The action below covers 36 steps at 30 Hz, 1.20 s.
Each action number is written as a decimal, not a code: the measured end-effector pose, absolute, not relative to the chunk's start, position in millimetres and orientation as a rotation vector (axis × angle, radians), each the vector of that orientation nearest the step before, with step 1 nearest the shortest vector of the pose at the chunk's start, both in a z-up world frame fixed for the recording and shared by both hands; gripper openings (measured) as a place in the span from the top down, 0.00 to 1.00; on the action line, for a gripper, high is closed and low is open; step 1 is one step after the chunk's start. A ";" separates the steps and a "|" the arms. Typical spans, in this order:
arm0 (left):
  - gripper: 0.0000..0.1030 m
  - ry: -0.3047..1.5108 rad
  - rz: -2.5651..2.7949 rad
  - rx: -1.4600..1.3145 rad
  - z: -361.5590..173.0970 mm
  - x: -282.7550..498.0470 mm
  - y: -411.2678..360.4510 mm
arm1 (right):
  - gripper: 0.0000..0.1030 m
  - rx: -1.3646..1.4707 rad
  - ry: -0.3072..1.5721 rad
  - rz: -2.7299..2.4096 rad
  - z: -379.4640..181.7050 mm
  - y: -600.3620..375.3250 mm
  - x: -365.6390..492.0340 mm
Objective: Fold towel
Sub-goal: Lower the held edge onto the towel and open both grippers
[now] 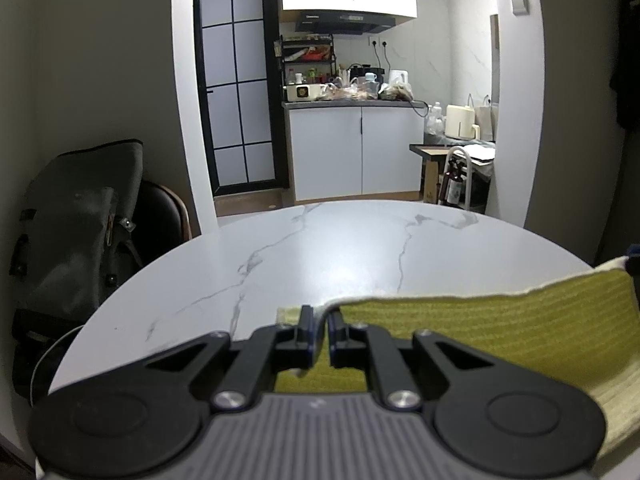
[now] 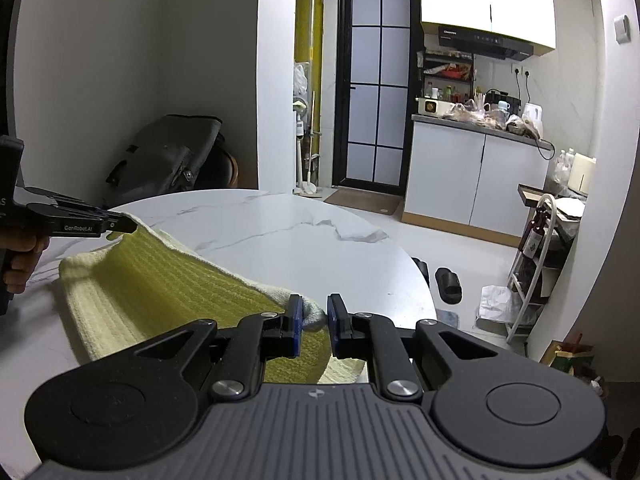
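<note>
Your yellow-green towel (image 2: 168, 280) hangs lifted over the near part of the white marble counter (image 2: 280, 232), sagging between your hands; your left gripper (image 1: 318, 320) fingers pinch one corner, your right gripper (image 2: 312, 316) fingers pinch the other, a grey bag (image 1: 76, 232) beyond on the left

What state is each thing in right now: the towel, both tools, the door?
Towel: lifted by two corners, sagging between them onto the table.
Left tool: shut on a towel corner.
Right tool: shut on the other corner.
Glass door: closed.
</note>
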<state>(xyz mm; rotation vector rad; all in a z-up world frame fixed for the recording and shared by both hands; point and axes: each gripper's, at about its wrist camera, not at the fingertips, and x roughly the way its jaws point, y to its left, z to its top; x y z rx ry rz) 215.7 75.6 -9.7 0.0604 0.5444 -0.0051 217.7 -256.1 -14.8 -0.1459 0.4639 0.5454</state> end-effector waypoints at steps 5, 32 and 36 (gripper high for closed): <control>0.92 0.549 -0.003 0.068 -10.0 224.1 75.3 | 0.85 -0.138 0.476 0.534 -22.3 -253.5 226.0; 0.72 0.608 0.012 0.050 -31.5 247.7 85.6 | 0.83 -0.101 0.530 0.474 -48.0 -250.1 258.9; 0.70 0.613 0.018 0.033 -31.9 245.5 90.6 | 0.77 -0.098 0.519 0.451 -46.4 -249.9 258.4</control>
